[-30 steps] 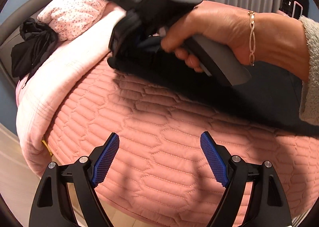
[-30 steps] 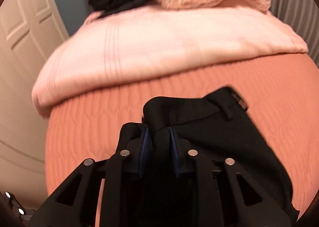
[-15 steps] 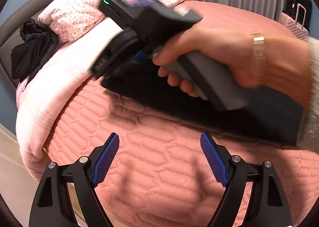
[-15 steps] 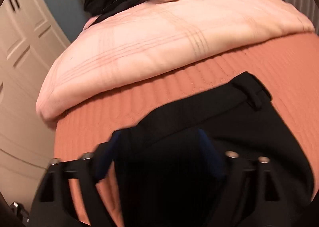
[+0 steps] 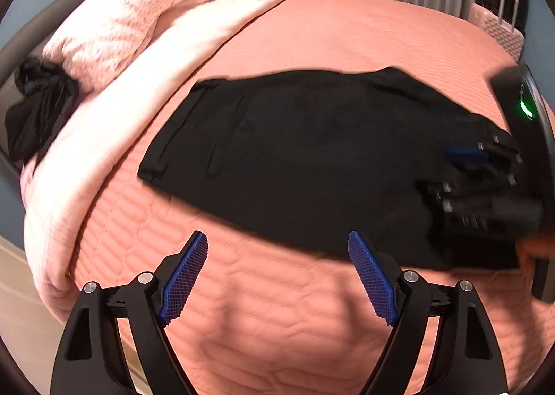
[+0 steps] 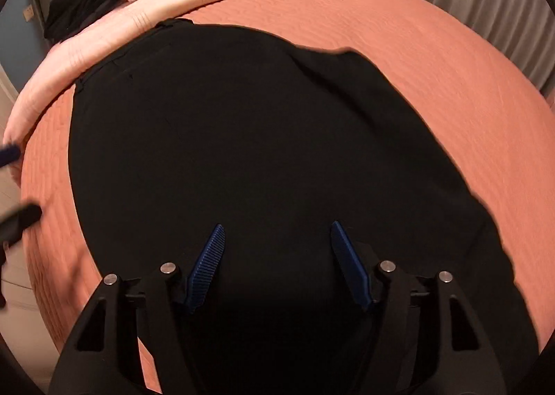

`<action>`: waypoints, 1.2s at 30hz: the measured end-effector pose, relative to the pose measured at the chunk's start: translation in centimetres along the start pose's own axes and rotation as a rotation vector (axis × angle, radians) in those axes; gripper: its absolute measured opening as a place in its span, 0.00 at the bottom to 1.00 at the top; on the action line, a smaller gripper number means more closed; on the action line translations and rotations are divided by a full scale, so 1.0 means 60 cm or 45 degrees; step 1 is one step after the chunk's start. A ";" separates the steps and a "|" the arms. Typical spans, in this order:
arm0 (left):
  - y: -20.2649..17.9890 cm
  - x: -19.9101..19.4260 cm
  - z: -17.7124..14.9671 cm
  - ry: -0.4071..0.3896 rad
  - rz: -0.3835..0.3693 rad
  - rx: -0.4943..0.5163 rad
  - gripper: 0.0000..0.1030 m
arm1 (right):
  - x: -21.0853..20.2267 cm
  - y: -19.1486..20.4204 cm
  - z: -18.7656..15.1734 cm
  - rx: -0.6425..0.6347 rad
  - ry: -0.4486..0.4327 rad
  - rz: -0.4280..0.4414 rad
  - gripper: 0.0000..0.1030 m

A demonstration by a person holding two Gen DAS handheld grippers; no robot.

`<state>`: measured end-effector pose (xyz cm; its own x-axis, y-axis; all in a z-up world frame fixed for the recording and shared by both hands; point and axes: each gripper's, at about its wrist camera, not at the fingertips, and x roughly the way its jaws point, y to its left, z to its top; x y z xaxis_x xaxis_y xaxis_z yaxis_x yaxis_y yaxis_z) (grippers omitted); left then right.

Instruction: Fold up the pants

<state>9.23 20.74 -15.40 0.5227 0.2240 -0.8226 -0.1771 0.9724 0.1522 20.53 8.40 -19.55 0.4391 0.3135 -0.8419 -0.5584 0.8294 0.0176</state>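
Lying flat across the bed (image 5: 312, 325), the pants (image 5: 295, 159) were spread dark and wide over the quilted cover, waistband end toward the pale blanket (image 5: 86, 159) and leg end toward the right tongs (image 5: 461, 173). The right tongs (image 6: 275, 263) were seen spread above the cloth, nothing pinched between the pads; their jaws had just been closing a little, with only the fabric surface below them. The left tongs (image 5: 277, 277) were held spread over bare quilt, just beside the near edge of the pants and apart from it.

Several slips could be judged likely. A single layer might be caught instead of both, since the black cloth hid its own edges and seams; the fold would then be dragged askew. The quilt's raised stitching could be pinched along with the fabric, so that the cover would be lifted too. A thin woven garment such as this would probably slide on itself, and a folded half could be pulled off line if the two tongs were not moved together. The far edge showed a small ripple, which might be pressed into a crease.

The pants appeared smooth, matte and limp, with belt loops and a pocket seam faintly marked. The cover was salmon, padded, patterned in hexagons; the blanket was soft and thick, with a speckled pillow (image 5: 131, 20) behind it.
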 end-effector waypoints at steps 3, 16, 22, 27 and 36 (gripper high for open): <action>-0.045 -0.020 0.025 -0.045 -0.005 0.068 0.79 | -0.088 -0.074 -0.043 0.211 -0.174 -0.035 0.61; -0.239 0.152 0.084 0.004 -0.070 0.220 0.88 | -0.226 -0.438 -0.347 0.560 -0.059 -0.393 0.72; -0.185 0.143 0.162 -0.080 -0.045 0.097 0.89 | -0.288 -0.491 -0.317 0.828 -0.234 -0.357 0.60; -0.212 0.234 0.215 -0.030 0.131 0.248 0.92 | -0.127 -0.363 -0.130 0.524 -0.159 0.012 0.59; -0.168 0.297 0.286 0.052 -0.091 0.212 0.95 | -0.133 -0.514 -0.199 0.496 -0.094 -0.050 0.03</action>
<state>34.66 16.04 -22.18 0.4939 0.1545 -0.8557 0.0016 0.9839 0.1786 25.84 -25.19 -19.82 0.5122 0.2986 -0.8053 -0.2374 0.9503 0.2014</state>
